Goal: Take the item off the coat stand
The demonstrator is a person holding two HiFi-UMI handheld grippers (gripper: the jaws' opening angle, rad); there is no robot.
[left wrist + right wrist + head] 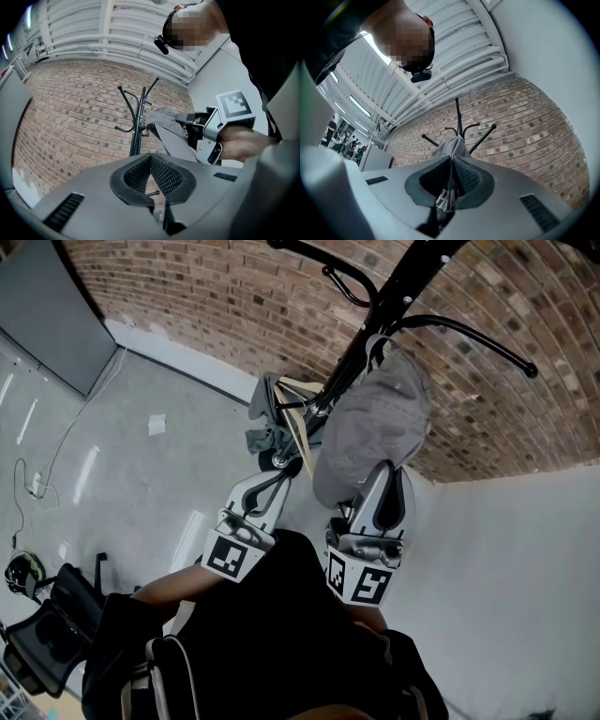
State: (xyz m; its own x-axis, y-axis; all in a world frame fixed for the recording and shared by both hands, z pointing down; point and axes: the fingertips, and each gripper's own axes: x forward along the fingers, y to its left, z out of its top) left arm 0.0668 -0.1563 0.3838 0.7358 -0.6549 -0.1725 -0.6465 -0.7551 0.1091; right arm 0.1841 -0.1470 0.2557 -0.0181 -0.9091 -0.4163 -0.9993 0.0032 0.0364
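Grey cap (375,423) looks hung from a hook of the coat stand (398,282), with its long axis laid along a 1-to-7 o'clock line in the head view. Its lower edge is clamped in the right gripper (380,474), so the cap sits dead at 12 o'clock from it. The left gripper (278,474) is closed on nothing, off at 9 o'clock. A lift toward 1 o'clock is probably needed to clear the hook.

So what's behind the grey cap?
The black stand rises behind the cap, with a brick wall beyond. The cap covers part of the pole and any hook under it, so whether it hangs on one cannot be seen. The right gripper pinches the cap.
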